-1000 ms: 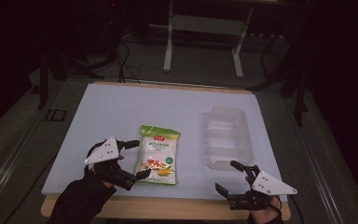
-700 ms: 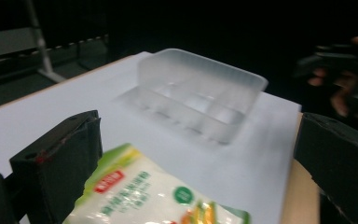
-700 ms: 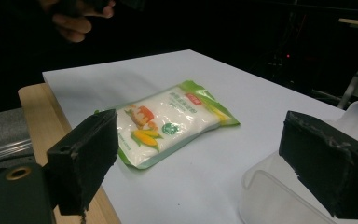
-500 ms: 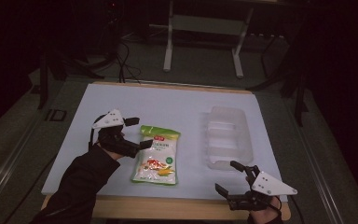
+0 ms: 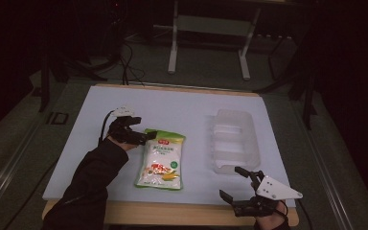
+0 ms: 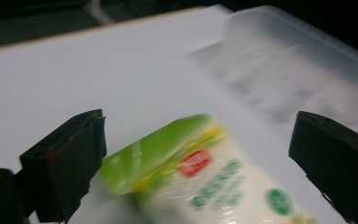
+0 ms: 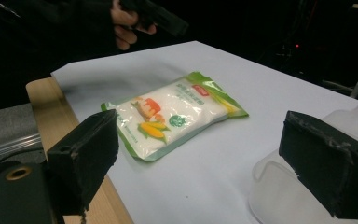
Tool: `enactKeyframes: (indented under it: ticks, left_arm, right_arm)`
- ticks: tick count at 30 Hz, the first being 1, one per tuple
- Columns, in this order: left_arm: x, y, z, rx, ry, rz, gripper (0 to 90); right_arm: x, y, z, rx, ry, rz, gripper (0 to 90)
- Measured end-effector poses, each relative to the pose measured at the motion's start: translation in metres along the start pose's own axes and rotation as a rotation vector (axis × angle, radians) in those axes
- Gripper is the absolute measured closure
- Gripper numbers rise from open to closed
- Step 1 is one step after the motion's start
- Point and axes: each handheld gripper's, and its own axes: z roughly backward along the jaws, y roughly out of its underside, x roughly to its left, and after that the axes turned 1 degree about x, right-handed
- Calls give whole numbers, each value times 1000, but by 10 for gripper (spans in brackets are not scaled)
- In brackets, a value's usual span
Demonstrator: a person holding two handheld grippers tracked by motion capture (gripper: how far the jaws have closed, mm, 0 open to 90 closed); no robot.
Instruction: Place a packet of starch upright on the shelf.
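Dim room, white worktop (image 5: 182, 115). Left gripper (image 5: 141, 136) fingers released, straddling the green top corner of the white-and-green plastic food pouch (image 5: 162, 159), which lies flat mid-worktop at 9 o'clock of the clear plastic tray (image 5: 234, 141). Looks like the approach step; next: settle over the seal, then clench. Right gripper (image 5: 237, 184) fingers released, idle at 5 o'clock. Left gripper view is blurred, shows the corner (image 6: 158, 149) between the fingers; right gripper view shows the whole pouch.

Left gripper (image 5: 141, 135) at the food pouch's (image 5: 162, 160) top edge — right gripper (image 5: 237, 184) apart, clear tray (image 5: 235, 141) beside.
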Motion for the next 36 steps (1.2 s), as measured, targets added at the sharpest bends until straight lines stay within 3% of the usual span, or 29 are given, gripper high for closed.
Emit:
enactKeyframes:
  ticks: [4,6,15,21,25,30,36]
  left_arm:
    - [14,7,-15,24,-5,78,49]
    - [17,10,-21,42,-29,90,49]
    - [31,32,-45,118,-35,156,68]
    - [33,43,-54,154,-44,184,68]
    - [33,47,-59,180,-6,206,68]
    - [27,47,-65,192,44,191,118]
    - [24,46,-66,216,46,193,154]
  right_arm:
    - [0,0,-1,5,-5,4,118]
    - [0,1,-1,7,-6,4,117]
    - [0,1,-2,15,-16,7,118]
    - [0,2,-3,22,-22,5,118]
    - [1,2,-4,22,-25,10,118]
    - [0,2,-3,22,-27,4,118]
    - [0,2,-4,22,-29,3,118]
